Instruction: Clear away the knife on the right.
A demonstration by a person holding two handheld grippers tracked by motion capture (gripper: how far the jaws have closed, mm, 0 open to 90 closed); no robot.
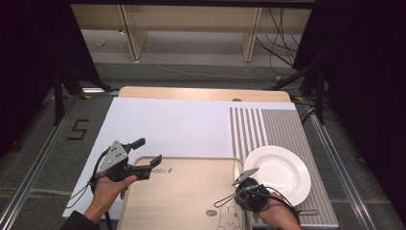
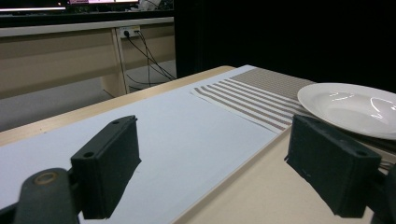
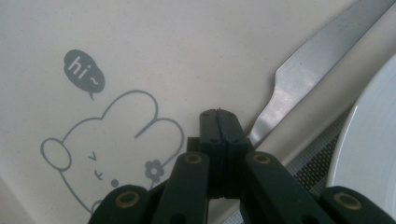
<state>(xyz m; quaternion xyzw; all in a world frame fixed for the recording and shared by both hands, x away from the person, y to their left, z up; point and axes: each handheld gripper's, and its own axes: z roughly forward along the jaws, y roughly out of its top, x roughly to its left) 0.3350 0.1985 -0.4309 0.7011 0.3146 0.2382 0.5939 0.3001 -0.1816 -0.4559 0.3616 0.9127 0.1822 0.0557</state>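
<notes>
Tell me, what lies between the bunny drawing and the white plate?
A silver knife, lying along the tray edge between the bunny drawing and the plate; the right gripper view shows it.

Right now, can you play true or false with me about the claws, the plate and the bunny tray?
1. The left claw is open. True.
2. The plate has food on it. False: it is bare and white.
3. The right claw is wide open. False: its jaws are pressed together.
4. A knife lies on the tray, beside the right claw. True.
5. The plate sits on the striped mat. True.
6. The tray has a cat drawn on it. False: it is a bunny saying "hi".
</notes>
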